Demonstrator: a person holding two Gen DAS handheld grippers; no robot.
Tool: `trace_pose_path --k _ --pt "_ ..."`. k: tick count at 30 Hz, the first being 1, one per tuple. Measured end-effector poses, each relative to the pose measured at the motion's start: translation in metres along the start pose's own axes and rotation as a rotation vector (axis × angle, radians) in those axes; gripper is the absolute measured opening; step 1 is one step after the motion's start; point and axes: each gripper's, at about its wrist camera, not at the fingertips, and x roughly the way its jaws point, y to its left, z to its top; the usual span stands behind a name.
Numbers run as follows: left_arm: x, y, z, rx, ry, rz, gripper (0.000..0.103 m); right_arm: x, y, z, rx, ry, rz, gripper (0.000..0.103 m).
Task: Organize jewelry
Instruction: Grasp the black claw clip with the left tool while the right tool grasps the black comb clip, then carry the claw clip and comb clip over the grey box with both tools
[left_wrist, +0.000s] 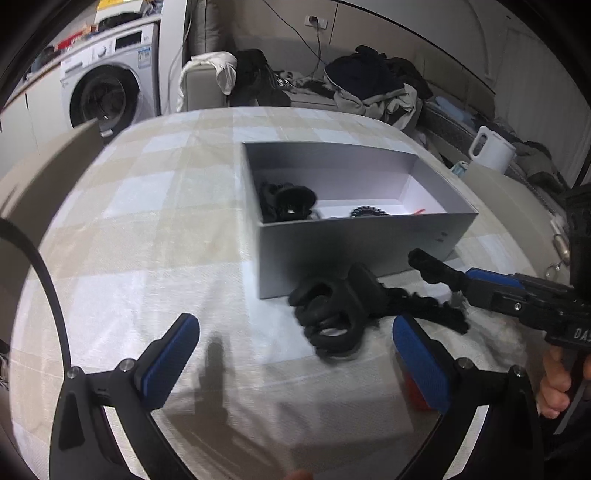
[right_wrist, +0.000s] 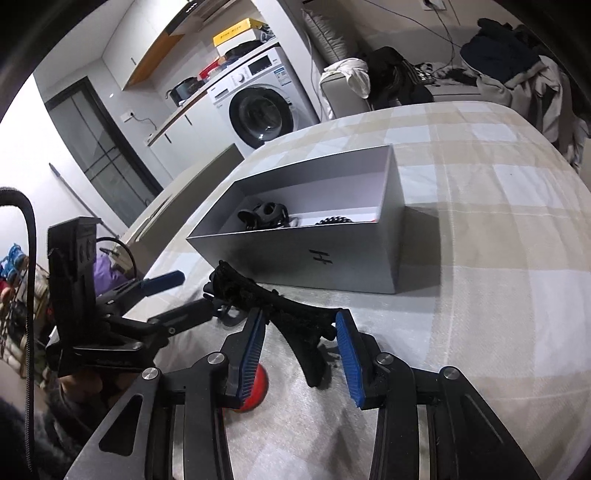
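Black hair clip (right_wrist: 284, 314) on checked tablecloth (right_wrist: 480, 258), just before grey box (right_wrist: 332, 258). Right gripper (right_wrist: 301, 343) half-narrowed, clamped across clip for lift into box. Left gripper (left_wrist: 295, 358) wide, empty, waiting alongside.

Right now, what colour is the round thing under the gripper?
Red. The round thing shows best in the right wrist view, beneath the right gripper.
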Motion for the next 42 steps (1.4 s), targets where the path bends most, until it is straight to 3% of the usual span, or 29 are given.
trace_pose_path --k 9,14,18,20,25,30,32,38,42 --pt "0.007 -0.007 0.004 0.022 0.04 -0.065 0.072 -0.011 -0.009 0.0 0.017 -0.028 0.003 0.038" --pt "0.008 -0.002 0.004 -0.011 0.044 -0.09 0.048 -0.012 -0.008 -0.001 0.017 -0.03 0.004 0.038" --pt "0.003 0.0 0.0 -0.015 0.027 -0.105 0.048 -0.013 -0.007 0.0 0.016 -0.036 0.005 0.038" --pt "0.0 -0.001 -0.002 -0.009 0.017 -0.108 0.048 -0.013 -0.007 0.0 0.015 -0.033 0.002 0.022" --pt "-0.002 0.0 -0.004 -0.002 0.012 -0.102 0.048 -0.005 -0.008 -0.001 0.011 -0.006 -0.024 0.018" --pt "-0.005 0.002 -0.001 -0.009 -0.002 -0.099 0.048 -0.005 -0.004 -0.007 -0.02 0.019 -0.02 0.025" --pt "-0.005 0.003 0.0 -0.013 -0.004 -0.105 0.048 -0.002 -0.001 -0.009 -0.045 0.03 -0.038 0.04" --pt "-0.006 0.005 0.0 -0.015 -0.011 -0.102 0.048 0.01 0.012 -0.013 -0.111 0.081 -0.049 0.051" --pt "-0.008 0.007 0.0 -0.019 -0.018 -0.101 0.048 0.016 0.022 -0.014 -0.17 0.099 -0.075 0.052"
